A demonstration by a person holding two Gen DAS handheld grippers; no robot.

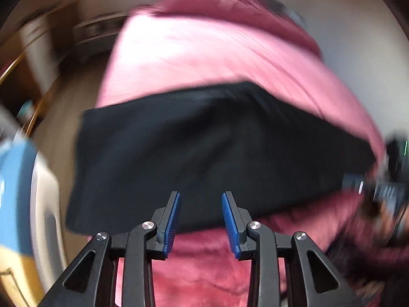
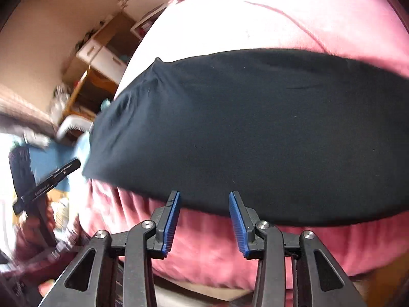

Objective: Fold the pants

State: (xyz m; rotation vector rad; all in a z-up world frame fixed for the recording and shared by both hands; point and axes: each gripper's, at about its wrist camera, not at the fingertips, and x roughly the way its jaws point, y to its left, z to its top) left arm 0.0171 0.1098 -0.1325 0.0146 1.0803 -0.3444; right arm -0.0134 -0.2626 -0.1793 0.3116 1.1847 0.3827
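Note:
The black pants (image 1: 204, 148) lie folded into a wide flat band across a pink bed cover (image 1: 199, 51). They also show in the right wrist view (image 2: 255, 128), on the same pink cover (image 2: 255, 12). My left gripper (image 1: 201, 197) is open and empty, its blue pads just above the pants' near edge. My right gripper (image 2: 204, 197) is open and empty, also at the pants' near edge, with nothing between its pads. The left gripper's body (image 2: 48, 181) shows at the left of the right wrist view.
The bed's near side hangs down in pink folds (image 2: 204, 235). A blue and white object (image 1: 18, 192) sits at the left of the bed. Wooden furniture and drawers (image 2: 102, 53) stand beyond the bed's left side. The left wrist view is motion-blurred.

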